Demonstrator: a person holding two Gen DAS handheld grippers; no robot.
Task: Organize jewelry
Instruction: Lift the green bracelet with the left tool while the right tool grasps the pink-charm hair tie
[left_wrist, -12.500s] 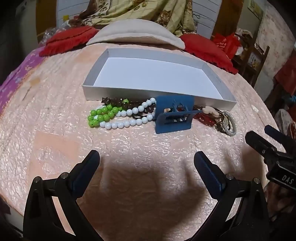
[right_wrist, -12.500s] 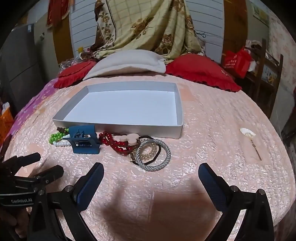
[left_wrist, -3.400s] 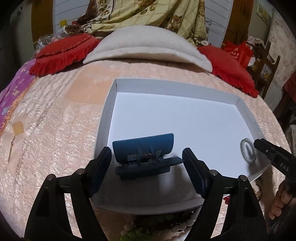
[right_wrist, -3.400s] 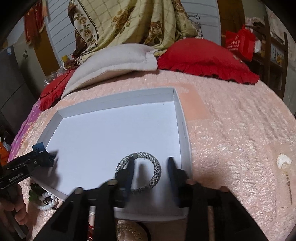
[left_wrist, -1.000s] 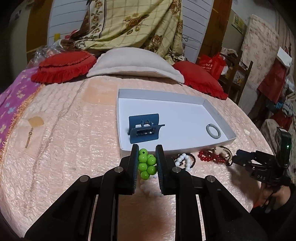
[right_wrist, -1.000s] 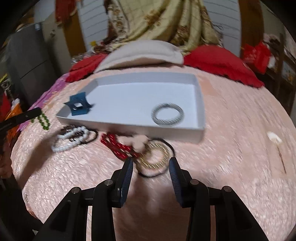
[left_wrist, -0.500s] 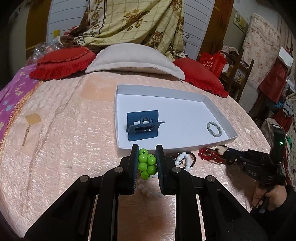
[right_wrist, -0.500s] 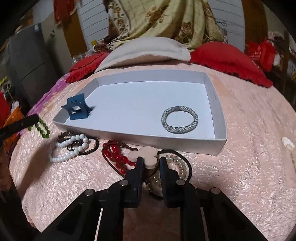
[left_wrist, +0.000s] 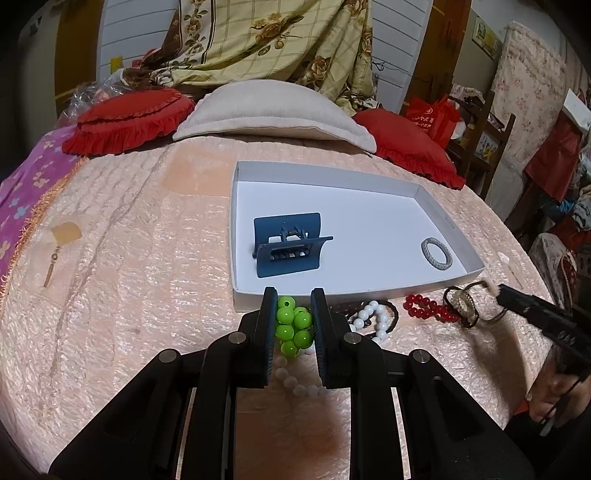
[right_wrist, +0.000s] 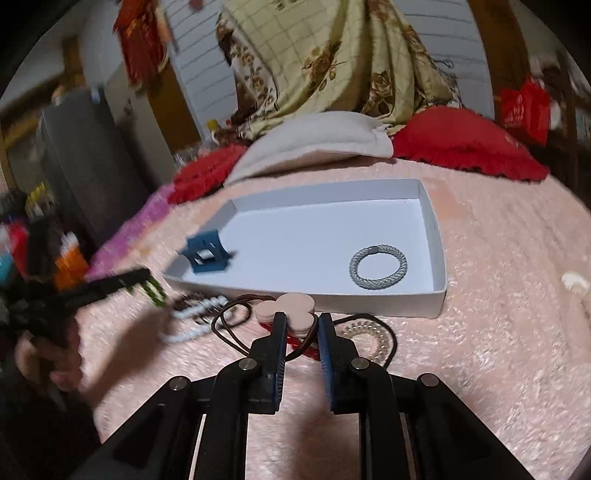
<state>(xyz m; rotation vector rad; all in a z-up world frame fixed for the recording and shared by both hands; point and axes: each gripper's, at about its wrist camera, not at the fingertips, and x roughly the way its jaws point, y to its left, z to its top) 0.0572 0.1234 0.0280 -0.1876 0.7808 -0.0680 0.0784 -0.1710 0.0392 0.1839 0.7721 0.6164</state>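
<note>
A white tray (left_wrist: 436, 286) lies on the pink bedspread and holds a blue hair clip (left_wrist: 287, 244) and a grey braided hair tie (left_wrist: 436, 252). My left gripper (left_wrist: 293, 317) is shut on a green bead bracelet (left_wrist: 293, 325), with white beads (left_wrist: 295, 382) hanging below it, just in front of the tray's near edge. My right gripper (right_wrist: 300, 334) is shut on a hair tie with a pink clover ornament (right_wrist: 286, 308) and lifts it just off the bed, before the tray (right_wrist: 437, 258). A red bead bracelet (left_wrist: 424, 312), a white bead bracelet (left_wrist: 371, 319) and a clear coil tie (right_wrist: 365, 338) lie nearby.
A beige pillow (left_wrist: 273, 110) and red cushions (left_wrist: 129, 114) lie at the head of the bed. A gold earring on a card (left_wrist: 55, 254) lies at the left, a white shell hairpin (right_wrist: 574, 284) at the right. Shelves and bags (left_wrist: 476, 125) stand beyond the bed.
My right gripper has risen with the pink clover hair tie, pulling it off the red beads. My left gripper has carried the green beads slightly closer to the tray.
</note>
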